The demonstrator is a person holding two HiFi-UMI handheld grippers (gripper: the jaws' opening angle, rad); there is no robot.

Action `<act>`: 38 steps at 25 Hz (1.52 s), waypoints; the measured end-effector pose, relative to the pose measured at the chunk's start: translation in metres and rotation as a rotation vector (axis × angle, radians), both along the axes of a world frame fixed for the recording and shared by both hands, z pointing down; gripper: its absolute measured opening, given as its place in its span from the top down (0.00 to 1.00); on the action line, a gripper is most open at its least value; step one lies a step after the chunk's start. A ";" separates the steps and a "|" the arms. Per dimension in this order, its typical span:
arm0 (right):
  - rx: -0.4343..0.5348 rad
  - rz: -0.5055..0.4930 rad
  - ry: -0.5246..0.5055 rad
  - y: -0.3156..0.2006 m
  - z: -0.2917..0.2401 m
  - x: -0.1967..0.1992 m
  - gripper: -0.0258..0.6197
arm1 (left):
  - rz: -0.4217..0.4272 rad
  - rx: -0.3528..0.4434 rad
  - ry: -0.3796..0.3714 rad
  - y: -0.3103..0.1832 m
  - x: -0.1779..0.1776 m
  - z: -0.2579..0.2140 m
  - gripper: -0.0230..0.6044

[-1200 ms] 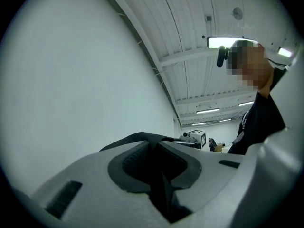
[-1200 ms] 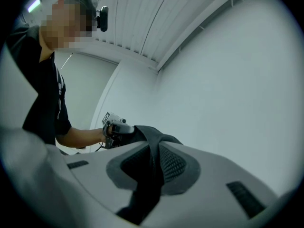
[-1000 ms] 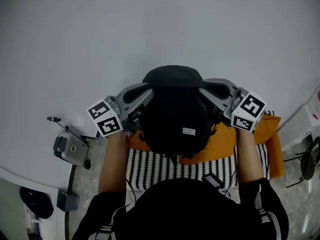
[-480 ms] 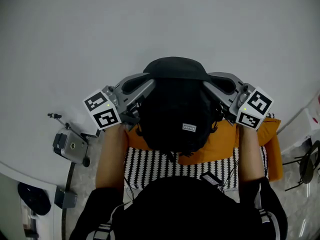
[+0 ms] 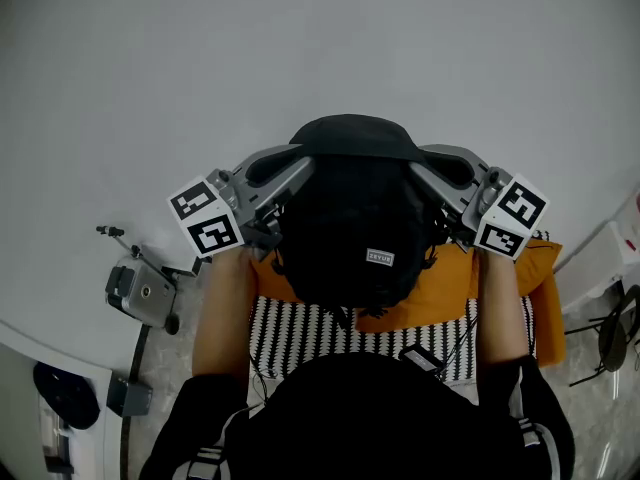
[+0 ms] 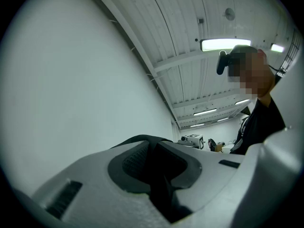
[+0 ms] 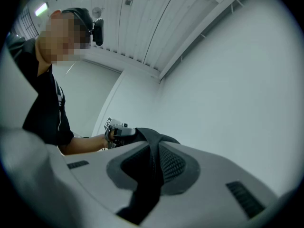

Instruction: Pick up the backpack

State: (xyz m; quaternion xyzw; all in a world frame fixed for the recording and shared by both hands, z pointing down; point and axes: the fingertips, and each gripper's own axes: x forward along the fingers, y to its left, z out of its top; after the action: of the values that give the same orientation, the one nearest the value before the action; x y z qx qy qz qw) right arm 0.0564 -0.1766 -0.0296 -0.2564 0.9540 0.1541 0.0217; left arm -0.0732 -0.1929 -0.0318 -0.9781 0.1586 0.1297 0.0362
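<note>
In the head view, the fingertips of the left gripper (image 5: 300,164) and the right gripper (image 5: 418,165) are covered by the top of the backpack (image 5: 350,218). The print on the backpack's white label (image 5: 379,257) is too small to be read. Below the backpack, the orange cloth (image 5: 450,286) and striped cloth (image 5: 300,336) are partly hidden by it and by the person (image 5: 360,418).

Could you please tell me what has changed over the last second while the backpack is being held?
The backpack has come up a little, carried by the left gripper and right gripper, which rose with it. Most of that happened early, and it has been nearly still since. Unchanged: both grippers' fingers stay clamped on its top strap, and the orange cloth and striped cloth lie where they were.
</note>
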 end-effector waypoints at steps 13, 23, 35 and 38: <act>-0.006 -0.009 -0.002 -0.003 0.004 0.002 0.87 | 0.008 -0.015 0.018 -0.002 0.002 0.003 0.86; -0.011 -0.012 0.014 -0.002 0.003 0.001 0.87 | 0.013 -0.024 0.032 0.000 0.001 0.002 0.86; -0.061 -0.026 0.009 -0.008 0.016 -0.001 0.88 | 0.011 -0.066 0.038 -0.004 -0.001 0.017 0.86; -0.063 -0.028 0.008 -0.009 0.018 -0.002 0.88 | 0.010 -0.064 0.036 -0.005 -0.002 0.019 0.86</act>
State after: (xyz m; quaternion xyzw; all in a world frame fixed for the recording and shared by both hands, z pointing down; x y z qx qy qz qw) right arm 0.0542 -0.1852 -0.0112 -0.2428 0.9619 0.1249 0.0119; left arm -0.0752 -0.1975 -0.0133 -0.9771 0.1586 0.1420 0.0013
